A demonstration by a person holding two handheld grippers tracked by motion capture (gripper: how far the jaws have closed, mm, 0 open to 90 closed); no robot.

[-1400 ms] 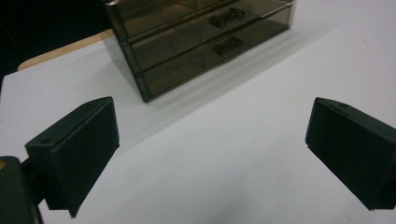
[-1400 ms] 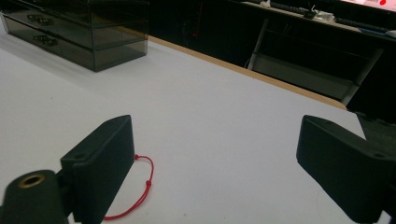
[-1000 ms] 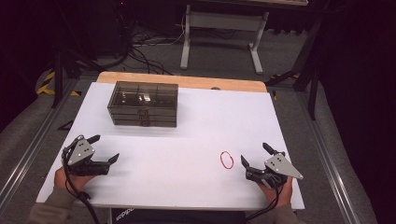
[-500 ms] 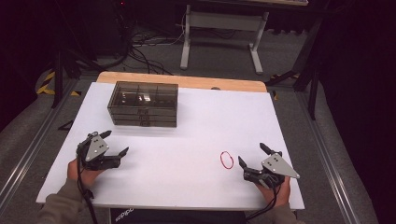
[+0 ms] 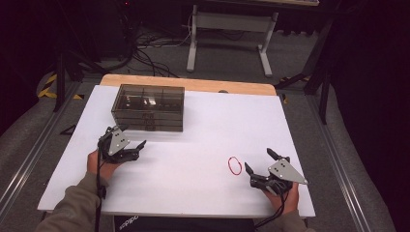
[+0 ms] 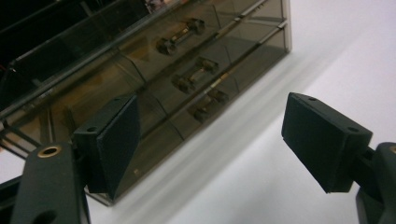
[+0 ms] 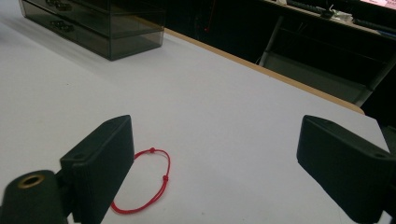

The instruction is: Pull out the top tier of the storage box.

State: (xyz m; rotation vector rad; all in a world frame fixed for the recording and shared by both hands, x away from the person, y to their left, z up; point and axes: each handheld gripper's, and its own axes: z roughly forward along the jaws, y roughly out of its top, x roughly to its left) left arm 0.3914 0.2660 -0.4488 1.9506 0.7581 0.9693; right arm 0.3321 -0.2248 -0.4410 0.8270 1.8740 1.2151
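Note:
A smoked clear drawer box (image 5: pixel 149 107) with small handles stands at the back left of the white table (image 5: pixel 203 125). My left gripper (image 5: pixel 133 136) sits just in front of the box's lower left corner. In the left gripper view the box front (image 6: pixel 187 70) is close ahead of the left gripper (image 6: pixel 210 140). Its jaws have just been closing a little but stand open, with nothing between them. A red cord loop (image 5: pixel 234 166) lies flat at the front right. My right gripper (image 5: pixel 258 160) rests open just right of it. The right gripper view shows the loop (image 7: pixel 144 182) by the left jaw of the gripper (image 7: pixel 215 172).
The table's wooden back edge (image 5: pixel 193 84) runs behind the box. A metal stand (image 5: pixel 227 34) and cables (image 5: pixel 145 48) are on the floor beyond. A person's sleeve (image 5: pixel 72 208) comes in at the front left.
My left hand has moved forward and to the right, from the front left toward the drawer box. The right hand, the red loop and the box have stayed put.

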